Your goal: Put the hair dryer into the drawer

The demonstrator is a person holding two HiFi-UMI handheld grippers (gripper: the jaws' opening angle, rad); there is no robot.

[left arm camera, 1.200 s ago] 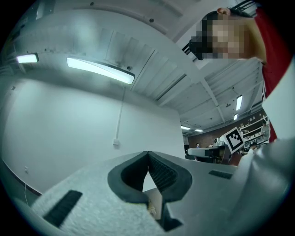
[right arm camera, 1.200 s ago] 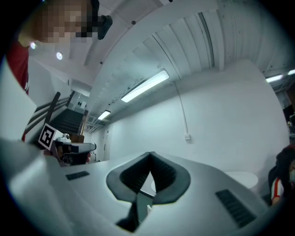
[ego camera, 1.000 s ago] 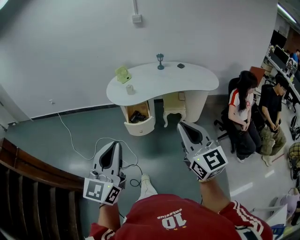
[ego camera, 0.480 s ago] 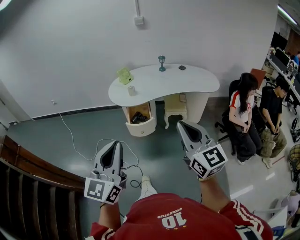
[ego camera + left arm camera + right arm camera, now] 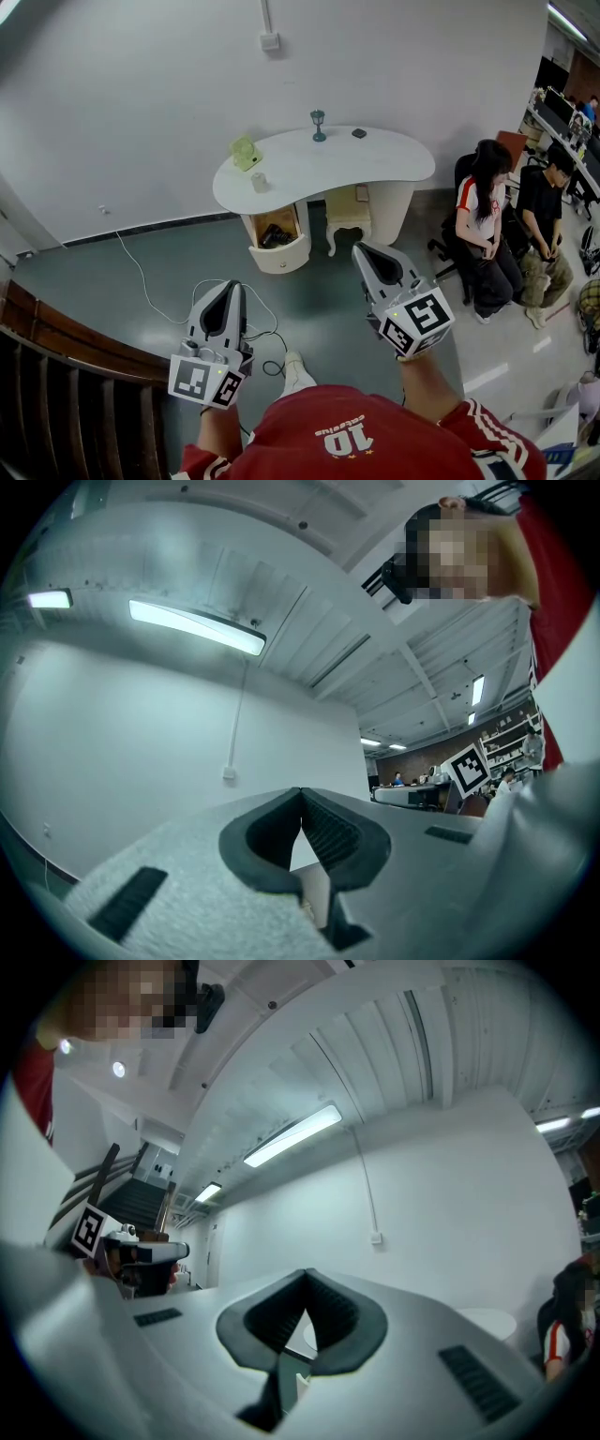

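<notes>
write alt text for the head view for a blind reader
A person holds two shut, empty grippers, left gripper and right gripper, above a grey floor, facing a white desk whose open drawer holds a dark object. Two people sit at right.

Red shirt (image 5: 375,436), white "10" print. Left gripper (image 5: 230,287), right gripper (image 5: 362,249): pale grey shells, black ribbed fingers (image 5: 330,832), black-white marker cubes (image 5: 202,382). White shoe (image 5: 295,371).

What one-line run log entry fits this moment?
left hand-held gripper: shut, empty | right hand-held gripper: shut, empty | drawer: open, dark object inside
</notes>
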